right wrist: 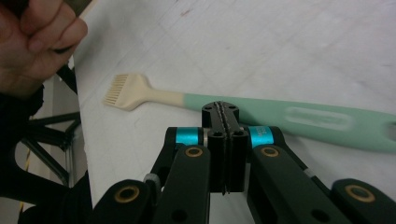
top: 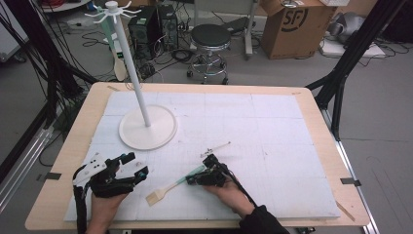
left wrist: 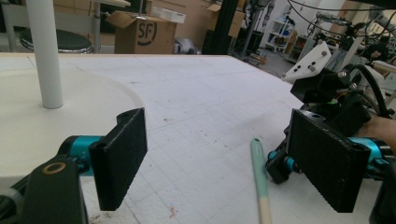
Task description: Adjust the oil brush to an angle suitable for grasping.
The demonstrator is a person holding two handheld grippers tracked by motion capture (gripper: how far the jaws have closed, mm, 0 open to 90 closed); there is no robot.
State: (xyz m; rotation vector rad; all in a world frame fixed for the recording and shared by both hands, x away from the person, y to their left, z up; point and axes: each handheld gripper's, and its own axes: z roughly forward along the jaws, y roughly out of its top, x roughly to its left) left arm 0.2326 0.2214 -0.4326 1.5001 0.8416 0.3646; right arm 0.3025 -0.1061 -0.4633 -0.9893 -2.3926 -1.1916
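**Right gripper pressed together beside one brush; left gripper spread**

Right gripper (right wrist: 225, 116) has its two jaws pressed flat together with nothing between them, their tips just at the green handle of the single pastry brush (right wrist: 261, 114). That brush (top: 168, 187) lies flat on the white foam board (top: 272, 126), cream bristles toward the person, between the two hands. Left gripper (top: 132, 165) stands with both jaws spread wide and bare, near the round base of the one white hook stand (top: 146, 127). From the stand's top hangs one spatula (top: 117, 58). A thin metal pin (top: 216, 147) lies on the board just beyond the right gripper.
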